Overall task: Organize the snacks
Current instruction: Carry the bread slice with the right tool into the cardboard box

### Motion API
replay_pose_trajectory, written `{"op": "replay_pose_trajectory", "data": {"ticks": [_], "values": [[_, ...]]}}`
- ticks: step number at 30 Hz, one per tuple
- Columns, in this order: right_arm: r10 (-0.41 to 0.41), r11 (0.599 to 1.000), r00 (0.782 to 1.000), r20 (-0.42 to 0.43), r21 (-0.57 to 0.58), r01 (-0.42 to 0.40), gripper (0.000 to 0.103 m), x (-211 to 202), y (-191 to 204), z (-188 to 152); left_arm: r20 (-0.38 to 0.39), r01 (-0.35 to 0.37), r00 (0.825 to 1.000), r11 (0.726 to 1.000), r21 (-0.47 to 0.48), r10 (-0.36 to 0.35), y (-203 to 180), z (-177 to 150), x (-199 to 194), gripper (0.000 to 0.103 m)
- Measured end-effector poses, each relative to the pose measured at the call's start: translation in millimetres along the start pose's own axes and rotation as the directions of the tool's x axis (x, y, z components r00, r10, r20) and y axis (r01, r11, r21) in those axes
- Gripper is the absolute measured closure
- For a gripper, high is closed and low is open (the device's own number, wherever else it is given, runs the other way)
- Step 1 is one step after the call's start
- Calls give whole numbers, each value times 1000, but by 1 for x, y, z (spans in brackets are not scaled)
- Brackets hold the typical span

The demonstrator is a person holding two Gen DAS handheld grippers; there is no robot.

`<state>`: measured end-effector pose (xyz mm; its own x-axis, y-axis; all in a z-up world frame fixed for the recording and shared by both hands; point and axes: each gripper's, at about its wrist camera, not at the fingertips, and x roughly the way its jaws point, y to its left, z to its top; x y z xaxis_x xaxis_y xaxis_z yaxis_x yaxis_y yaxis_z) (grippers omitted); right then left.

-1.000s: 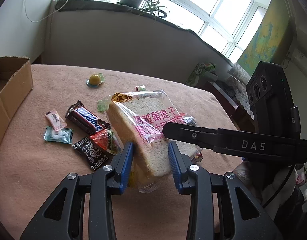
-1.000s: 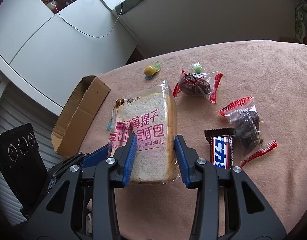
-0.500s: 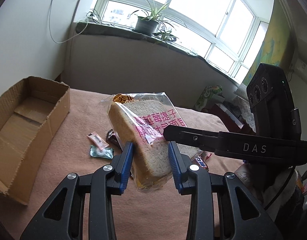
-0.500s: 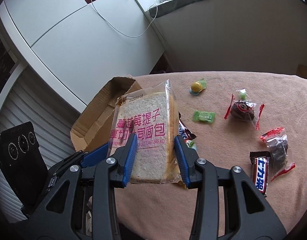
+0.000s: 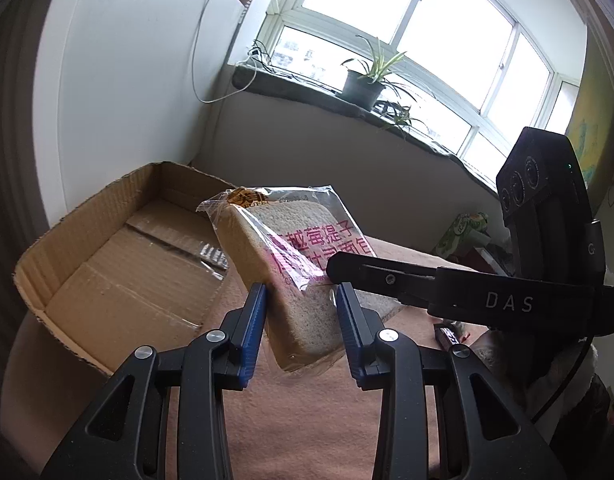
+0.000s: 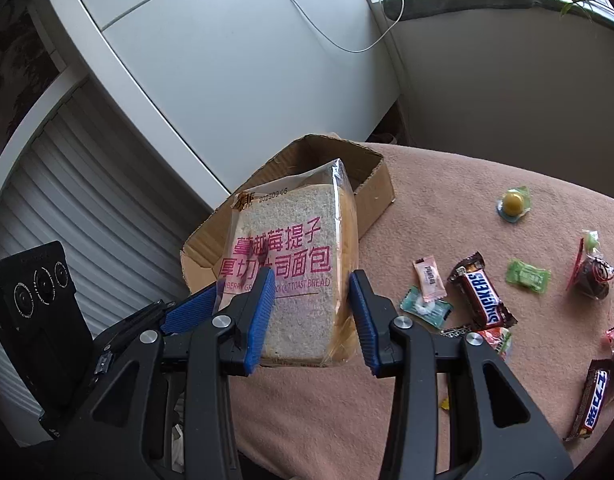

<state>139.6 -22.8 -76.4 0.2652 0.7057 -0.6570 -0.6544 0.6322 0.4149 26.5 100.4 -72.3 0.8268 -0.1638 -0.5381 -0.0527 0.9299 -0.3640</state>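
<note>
A bag of sliced toast bread with pink print is held in the air by both grippers. My left gripper is shut on its lower end. My right gripper is shut on the same bread bag from the other side. The bread hangs beside the near edge of an open cardboard box, which also shows behind the bread in the right wrist view. The right gripper's body crosses the left wrist view.
Loose snacks lie on the pink tablecloth: a Snickers bar, a green candy, a pink candy, a yellow jelly cup, red-edged packets and another chocolate bar. A white wall and windowsill stand behind the box.
Both grippers have lifted the bread off the table and carried it left, toward the cardboard box. The other snacks have stayed on the cloth.
</note>
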Motion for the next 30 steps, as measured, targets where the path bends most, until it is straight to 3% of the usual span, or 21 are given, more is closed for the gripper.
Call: {"op": "replay_pose_trajectory", "data": {"ticks": [13, 30], "values": [[55, 994, 995, -84, -90, -62, 62, 77, 55, 19, 27, -117, 992, 988, -103, 120, 66, 2, -15, 69], [46, 991, 991, -126, -118, -61, 62, 115, 67, 21, 4, -173, 985, 976, -130, 175, 88, -6, -17, 69]]}}
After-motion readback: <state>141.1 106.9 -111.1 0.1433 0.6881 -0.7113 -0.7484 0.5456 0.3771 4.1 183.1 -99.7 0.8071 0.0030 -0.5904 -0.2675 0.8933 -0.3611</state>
